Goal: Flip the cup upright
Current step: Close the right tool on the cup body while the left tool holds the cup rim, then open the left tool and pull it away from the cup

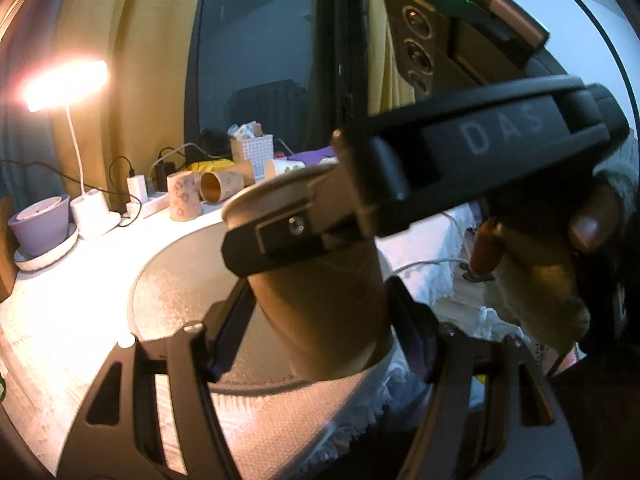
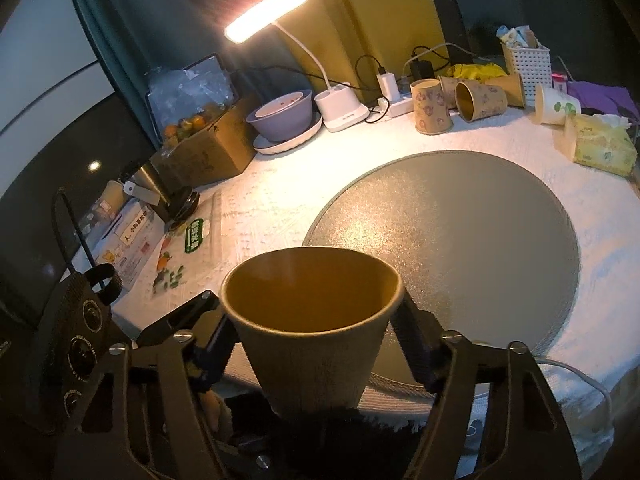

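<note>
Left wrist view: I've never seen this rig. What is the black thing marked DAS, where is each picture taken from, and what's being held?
There is no robot. A person holds a two-finger gripper in each hand, each with a fisheye camera looking along its fingers. One picture comes from the left gripper, the other from the right gripper. The black part marked DAS is the right gripper, seen from the left one. It clamps a brown paper cup, mouth up. The left gripper's fingers flank the cup; whether they press it is unclear. Below lies a round grey mat on a white tablecloth. Behind are a lit desk lamp, more paper cups and a purple bowl.
</note>
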Available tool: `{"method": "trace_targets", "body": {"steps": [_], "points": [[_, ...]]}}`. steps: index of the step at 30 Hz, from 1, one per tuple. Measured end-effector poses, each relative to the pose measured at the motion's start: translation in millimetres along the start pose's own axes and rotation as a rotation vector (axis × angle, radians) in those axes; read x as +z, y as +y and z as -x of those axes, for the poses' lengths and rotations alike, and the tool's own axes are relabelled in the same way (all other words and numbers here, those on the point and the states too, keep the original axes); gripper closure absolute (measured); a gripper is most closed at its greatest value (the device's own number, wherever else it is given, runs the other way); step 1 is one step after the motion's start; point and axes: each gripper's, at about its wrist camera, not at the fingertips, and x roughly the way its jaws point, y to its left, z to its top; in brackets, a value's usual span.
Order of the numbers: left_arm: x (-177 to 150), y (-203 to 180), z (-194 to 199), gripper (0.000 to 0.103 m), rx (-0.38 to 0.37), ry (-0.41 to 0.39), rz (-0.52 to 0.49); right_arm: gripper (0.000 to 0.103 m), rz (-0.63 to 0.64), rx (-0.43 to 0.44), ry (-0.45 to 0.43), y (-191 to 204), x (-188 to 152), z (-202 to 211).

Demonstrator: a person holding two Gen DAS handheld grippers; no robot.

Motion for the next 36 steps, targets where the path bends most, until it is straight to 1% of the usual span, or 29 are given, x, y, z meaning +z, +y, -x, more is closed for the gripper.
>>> {"method": "trace_targets", "body": {"steps": [4, 8, 9, 10, 11, 14, 21, 23, 25, 29, 32, 36], "points": [[0.1, -0.7, -1.4, 0.035, 0.002, 0.009, 0.005, 0.033, 0.005, 0.002, 0.004, -1.0, -0.1, -1.6], [-0.2, 0.0, -7.4, 0.035, -0.003, 0.047, 0.025, 0.034, 0.005, 0.001, 0.009, -3.4, 0.3, -4.1], [-0.6, 0.7, -9.6, 0.034, -0.004, 0.055, 0.031, 0.034, 0.005, -0.002, 0.011, -4.4, 0.4, -4.8], [-0.8, 2.6, -12.2, 0.029, -0.006, 0.066, 0.040, 0.034, 0.004, -0.006, 0.012, -5.6, 0.6, -6.0], [-1.5, 3.4, -13.9, 0.027, -0.009, 0.071, 0.047, 0.034, 0.002, -0.008, 0.013, -6.9, 1.1, -7.0], [-1.5, 8.8, -17.6, 0.026, -0.022, 0.088, 0.067, 0.034, -0.006, -0.023, 0.009, -13.0, 4.3, -9.5], [3.3, 30.0, -23.6, 0.026, -0.021, 0.136, 0.114, 0.034, -0.008, -0.064, -0.028, -27.2, 21.2, -12.6], [3.9, 40.1, -28.7, 0.026, -0.034, 0.157, 0.148, 0.034, -0.003, -0.080, -0.043, -30.2, 27.9, -13.1], [4.9, 51.7, -34.1, 0.026, -0.047, 0.176, 0.192, 0.034, 0.013, -0.117, -0.060, -32.3, 34.7, -14.4], [10.2, 67.9, -37.0, 0.026, -0.040, 0.180, 0.250, 0.034, 0.024, -0.155, -0.082, -38.2, 47.0, -17.8], [16.4, 79.3, -38.0, 0.026, -0.031, 0.166, 0.291, 0.034, 0.044, -0.198, -0.096, -44.2, 58.0, -22.8], [24.9, 98.0, -43.6, 0.026, -0.010, 0.143, 0.346, 0.034, 0.055, -0.224, -0.101, -53.0, 71.8, -31.2]]}}
